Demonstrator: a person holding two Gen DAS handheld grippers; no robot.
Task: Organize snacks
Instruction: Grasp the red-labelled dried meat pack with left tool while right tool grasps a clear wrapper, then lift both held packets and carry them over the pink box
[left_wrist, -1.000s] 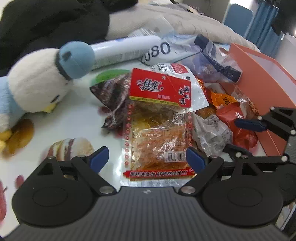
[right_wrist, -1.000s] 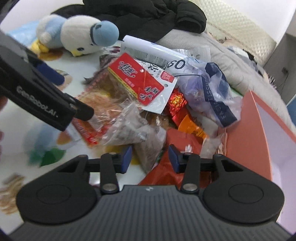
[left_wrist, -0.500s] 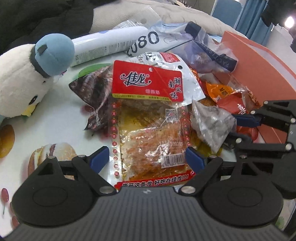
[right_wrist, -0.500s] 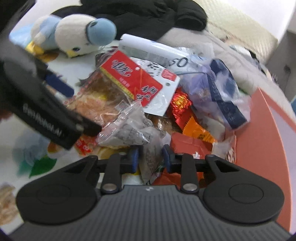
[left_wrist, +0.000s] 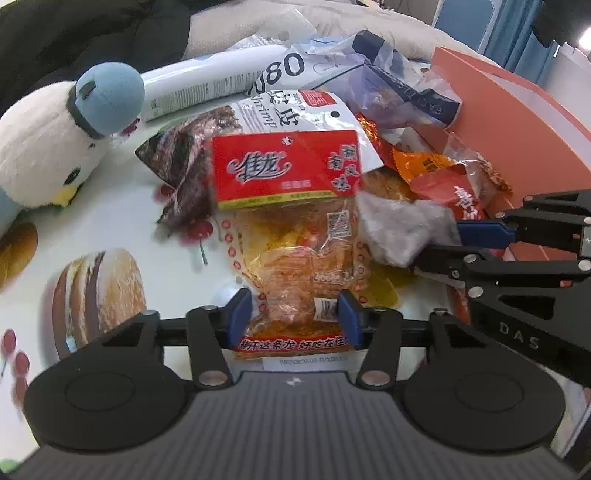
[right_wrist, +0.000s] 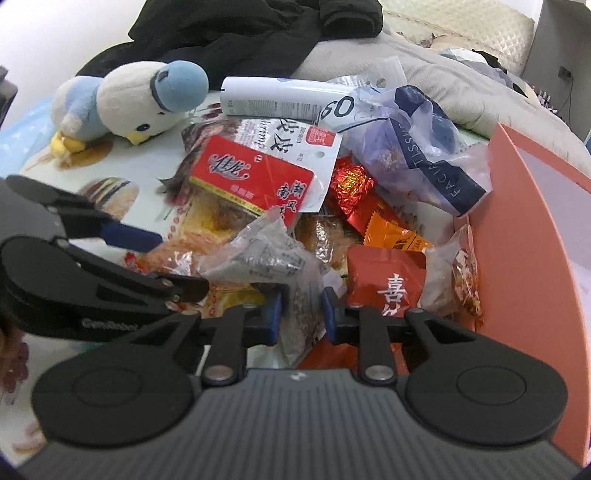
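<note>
both grippers tilt down: left gripper (left_wrist: 293, 317) jaws closing around red-label snack pack (left_wrist: 295, 236); right gripper (right_wrist: 301, 312) jaws closing, pinching grey packet (right_wrist: 266, 258).

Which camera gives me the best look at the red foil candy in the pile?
The right wrist view. There the red foil candy lies in plain sight, its crinkled wrapper unobstructed, between the white shrimp bag and the orange box. In the left wrist view only a sliver peeks out beside that bag.
</note>
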